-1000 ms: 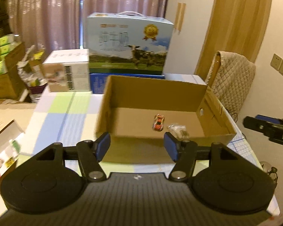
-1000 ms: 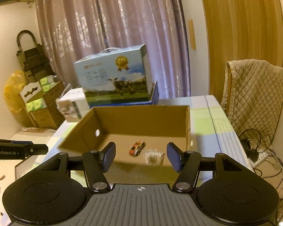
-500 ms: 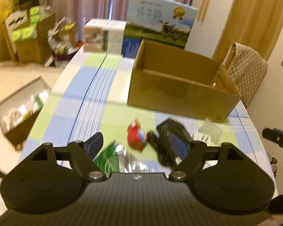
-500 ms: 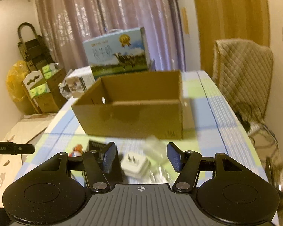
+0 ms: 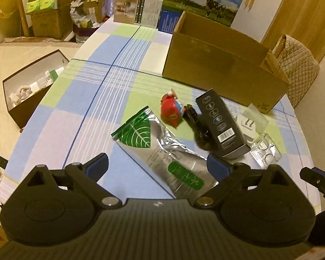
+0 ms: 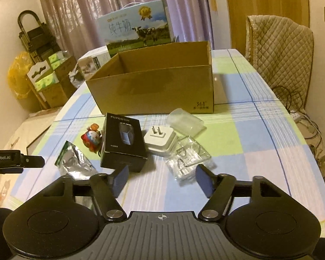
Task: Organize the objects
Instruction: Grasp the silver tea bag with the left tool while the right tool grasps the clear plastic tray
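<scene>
On the desk (image 6: 260, 130), carton (image 6: 158, 86) at 12 o'clock. Before it, from 9 to 3 o'clock: pouch (image 6: 74, 162), toy (image 6: 91, 139), box (image 6: 123, 145), plug (image 6: 160, 139), clear case (image 6: 185, 122).

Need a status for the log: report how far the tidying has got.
Looks barely started. Done: nothing shows inside the cardboard box from these angles. In hand: nothing; the left gripper and right gripper hover with jaws open. Left, all lying on the table: foil pouch, red toy, black box, white plug and clear plastic packaging.
</scene>
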`<state>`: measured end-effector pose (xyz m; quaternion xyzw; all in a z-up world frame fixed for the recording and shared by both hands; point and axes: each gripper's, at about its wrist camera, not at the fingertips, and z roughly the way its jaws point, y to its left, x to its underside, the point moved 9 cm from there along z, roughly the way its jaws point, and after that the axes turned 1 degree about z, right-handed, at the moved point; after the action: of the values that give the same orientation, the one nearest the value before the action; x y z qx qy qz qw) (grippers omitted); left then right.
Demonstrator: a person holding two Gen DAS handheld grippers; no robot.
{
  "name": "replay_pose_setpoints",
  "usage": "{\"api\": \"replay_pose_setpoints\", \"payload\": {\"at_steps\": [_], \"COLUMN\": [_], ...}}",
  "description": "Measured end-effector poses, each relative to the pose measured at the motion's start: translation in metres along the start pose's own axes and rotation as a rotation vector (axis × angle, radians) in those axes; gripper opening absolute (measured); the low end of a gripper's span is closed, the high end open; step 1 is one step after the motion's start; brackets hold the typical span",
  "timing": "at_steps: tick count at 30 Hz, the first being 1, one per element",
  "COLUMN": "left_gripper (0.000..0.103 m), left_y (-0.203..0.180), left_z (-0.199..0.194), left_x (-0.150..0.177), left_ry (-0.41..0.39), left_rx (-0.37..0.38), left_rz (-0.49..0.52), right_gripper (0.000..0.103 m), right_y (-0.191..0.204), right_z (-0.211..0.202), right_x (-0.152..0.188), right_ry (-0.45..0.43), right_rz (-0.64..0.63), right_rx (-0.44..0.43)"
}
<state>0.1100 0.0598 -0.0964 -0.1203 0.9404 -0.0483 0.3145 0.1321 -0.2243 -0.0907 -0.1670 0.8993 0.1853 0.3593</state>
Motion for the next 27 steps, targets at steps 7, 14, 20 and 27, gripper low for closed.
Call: {"api": "replay_pose_setpoints", "payload": {"at_steps": [7, 14, 20, 27], "left_gripper": [0.1, 0.102, 0.102, 0.102], "left_y": [0.001, -0.004, -0.004, -0.001], "left_z": [0.014, 0.034, 0.056, 0.084], "left_x": [0.005, 0.006, 0.009, 0.008], "left_ry": [0.034, 0.069, 0.112, 0.158], "left_rx": [-0.001, 0.004, 0.004, 0.008], "left_rz": [-0.007, -0.006, -0.037, -0.105], "right_gripper": [0.073, 0.074, 0.074, 0.074], "right_y": [-0.014, -0.03, -0.045, -0.054], "right_z": [0.019, 0.052, 0.083, 0.101], "right_x": [-0.003, -0.004, -0.002, -0.002], "right_ry": [0.018, 0.057, 0.1, 0.118], "right_rz": [-0.055, -0.132, -0.159, -0.161], "right_rx": [0.038, 0.064, 0.072, 0.065]}}
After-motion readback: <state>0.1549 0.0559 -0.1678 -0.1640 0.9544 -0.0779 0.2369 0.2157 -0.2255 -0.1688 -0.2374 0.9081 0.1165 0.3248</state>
